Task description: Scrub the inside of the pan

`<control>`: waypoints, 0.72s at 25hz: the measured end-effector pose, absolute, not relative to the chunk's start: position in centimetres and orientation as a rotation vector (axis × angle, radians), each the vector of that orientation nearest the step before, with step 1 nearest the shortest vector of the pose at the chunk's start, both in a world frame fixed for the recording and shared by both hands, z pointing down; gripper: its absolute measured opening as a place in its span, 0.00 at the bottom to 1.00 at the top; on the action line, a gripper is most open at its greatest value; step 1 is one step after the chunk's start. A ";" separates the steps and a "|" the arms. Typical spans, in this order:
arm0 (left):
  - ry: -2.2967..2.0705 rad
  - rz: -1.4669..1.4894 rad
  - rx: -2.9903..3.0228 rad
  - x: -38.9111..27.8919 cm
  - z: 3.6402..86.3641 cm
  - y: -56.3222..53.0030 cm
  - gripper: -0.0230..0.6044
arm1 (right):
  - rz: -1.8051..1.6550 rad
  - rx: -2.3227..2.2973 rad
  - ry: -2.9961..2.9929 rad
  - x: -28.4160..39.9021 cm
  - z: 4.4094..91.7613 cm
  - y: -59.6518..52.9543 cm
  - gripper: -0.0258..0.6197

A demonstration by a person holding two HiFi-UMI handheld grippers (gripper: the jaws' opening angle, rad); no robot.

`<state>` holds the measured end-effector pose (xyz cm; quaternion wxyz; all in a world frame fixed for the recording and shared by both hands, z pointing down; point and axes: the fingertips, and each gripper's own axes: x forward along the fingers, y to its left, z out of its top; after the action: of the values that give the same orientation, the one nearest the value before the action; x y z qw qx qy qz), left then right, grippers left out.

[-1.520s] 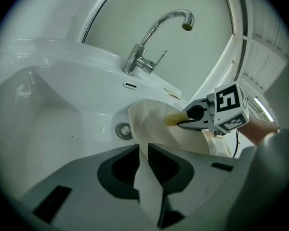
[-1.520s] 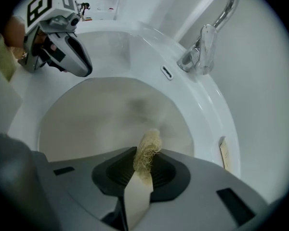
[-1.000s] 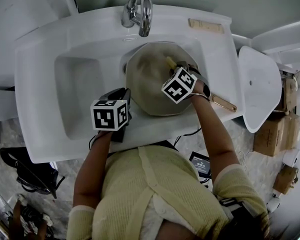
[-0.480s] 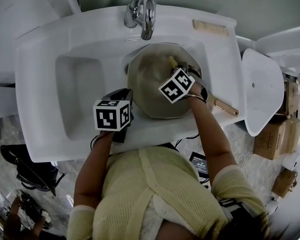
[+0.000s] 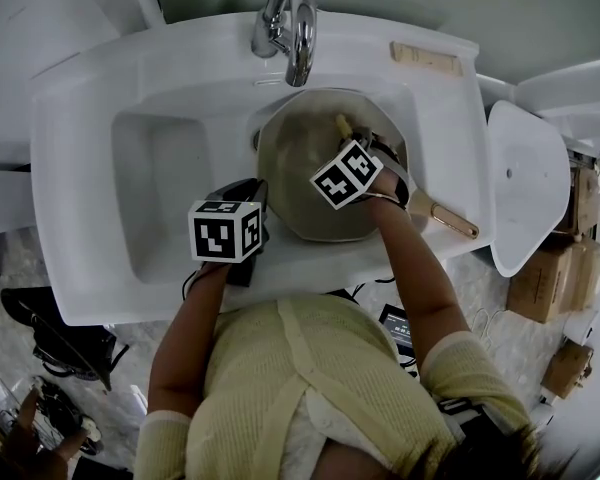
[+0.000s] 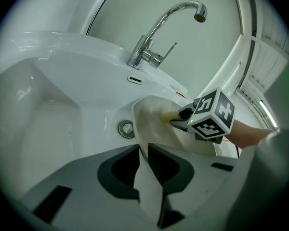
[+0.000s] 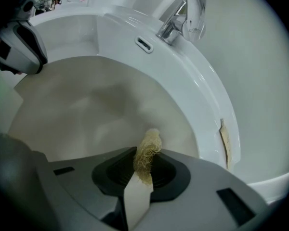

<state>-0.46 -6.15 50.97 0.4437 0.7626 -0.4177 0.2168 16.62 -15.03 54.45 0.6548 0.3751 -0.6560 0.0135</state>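
A round beige pan (image 5: 295, 158) lies in a white ceramic sink (image 5: 150, 108) below a chrome faucet (image 5: 288, 18). The left tongs (image 6: 143, 153) are clamped on the pan's near rim. The right tongs (image 7: 142, 170) grip a yellowish fibrous scrubber (image 7: 148, 150), held inside the pan.

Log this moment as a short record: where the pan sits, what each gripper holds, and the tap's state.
pan: in the sink, below the faucet
handle: points out over the sink's right rim
left gripper: shut on the pan's rim
right gripper: shut on a loofah scrubber, reaching inside the pan
tap: no water stream visible
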 end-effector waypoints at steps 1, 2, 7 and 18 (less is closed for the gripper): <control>-1.034 0.536 1.890 -0.4 51.0 -6.2 0.18 | 0.030 0.852 -1.488 16.4 54.6 -15.1 0.17; -1.032 0.535 1.889 -0.4 51.0 -6.2 0.18 | 0.031 0.851 -1.492 16.2 54.7 -15.1 0.17; -1.023 0.531 1.885 -0.4 51.1 -6.2 0.18 | 0.021 0.812 -1.530 14.5 55.2 -15.0 0.17; -1.014 0.529 1.886 -0.5 51.1 -6.2 0.18 | -0.038 0.686 -1.634 10.6 55.9 -14.3 0.17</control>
<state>-0.46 -6.19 51.09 0.4509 0.7632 -0.4103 0.2142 10.63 -14.31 55.91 0.6322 0.2998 -0.7143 -0.0164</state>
